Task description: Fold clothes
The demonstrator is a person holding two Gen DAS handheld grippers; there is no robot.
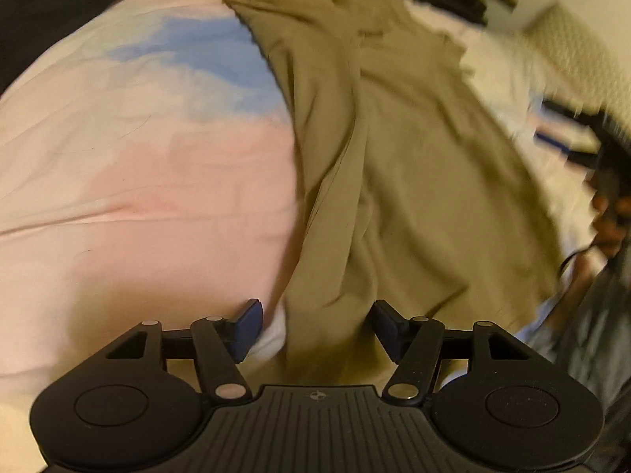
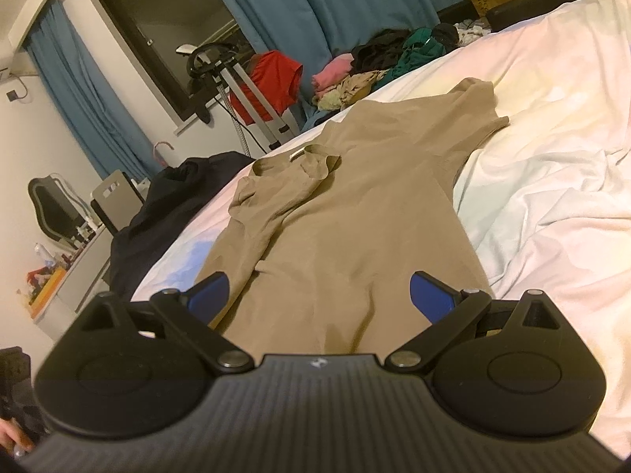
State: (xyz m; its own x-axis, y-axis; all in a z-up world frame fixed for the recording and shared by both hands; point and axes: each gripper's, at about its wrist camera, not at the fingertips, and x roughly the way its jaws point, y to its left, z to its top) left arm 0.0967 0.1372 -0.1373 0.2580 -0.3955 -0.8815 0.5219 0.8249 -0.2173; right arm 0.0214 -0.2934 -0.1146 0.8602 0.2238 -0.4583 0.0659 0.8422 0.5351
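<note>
A tan shirt (image 2: 347, 213) lies spread on a pink bed (image 2: 552, 149). Both the left tool (image 1: 315, 327) and right tool (image 2: 319, 299) gape wide, empty. Piled clothes (image 2: 378, 67) sit beyond it.

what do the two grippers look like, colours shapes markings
Both the left gripper and right gripper match: matte black ribbed body, two round black discs, black linkage arms with silver rivets, blue pads, and a small round emblem at the centre.

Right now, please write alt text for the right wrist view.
A tan shirt lies spread on a pale bed sheet, collar far from the camera. The open right gripper hovers over its near hem; a clothes pile and blue curtains sit behind.
</note>
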